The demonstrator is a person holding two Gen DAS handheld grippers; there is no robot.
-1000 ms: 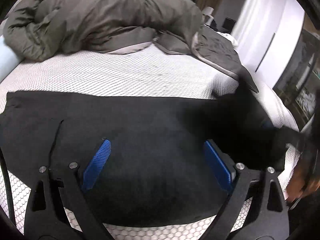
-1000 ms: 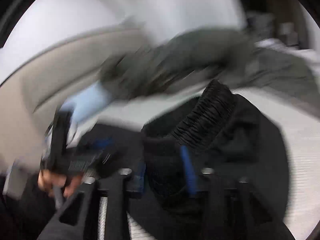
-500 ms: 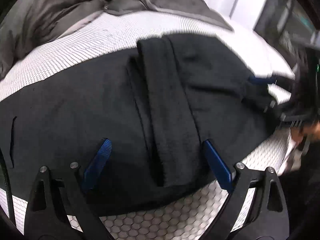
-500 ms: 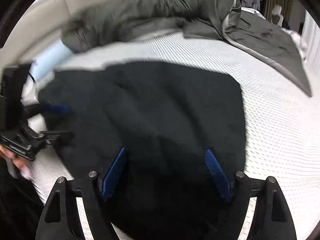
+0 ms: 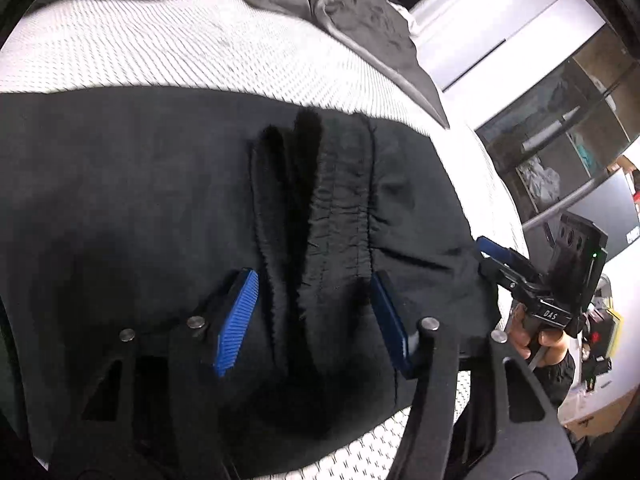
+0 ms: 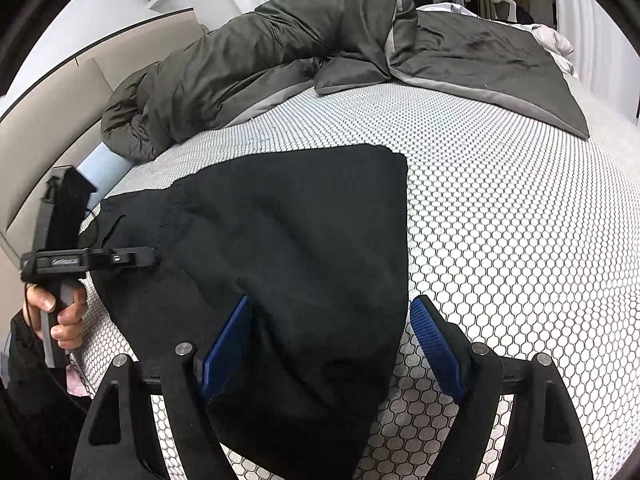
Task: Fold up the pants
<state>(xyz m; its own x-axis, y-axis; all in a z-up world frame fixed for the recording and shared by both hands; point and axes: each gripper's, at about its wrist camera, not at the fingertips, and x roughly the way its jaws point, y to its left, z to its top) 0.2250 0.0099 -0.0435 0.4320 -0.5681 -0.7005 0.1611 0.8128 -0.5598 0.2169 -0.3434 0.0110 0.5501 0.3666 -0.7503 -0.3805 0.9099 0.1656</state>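
Observation:
Black pants (image 5: 140,200) lie folded on the bed, also in the right wrist view (image 6: 300,220). The gathered elastic waistband (image 5: 344,208) lies on top beside two fuzzy cuff edges (image 5: 280,200). My left gripper (image 5: 312,312) hangs low over them with its jaws closing. The band and cuffs are between the pads, which do not visibly press. Its tip (image 6: 154,258) shows at the pants' left edge. My right gripper (image 6: 332,340) stands open over the pants' right edge. One of its blue fingers (image 5: 494,250) reaches that edge.
A grey-green duvet (image 6: 260,48) is bunched along the far side of the white honeycomb mattress cover (image 6: 500,200). A beige headboard (image 6: 52,112) and a pale blue pillow (image 6: 104,164) are at the left. A person's hand (image 6: 60,312) holds the left gripper. Shelves (image 5: 560,120) stand beyond the bed.
The waistband end has been laid over the flat pants. My right gripper let go of it, opened and drew back to the folded edge. My left gripper dropped lower and its jaws narrowed.

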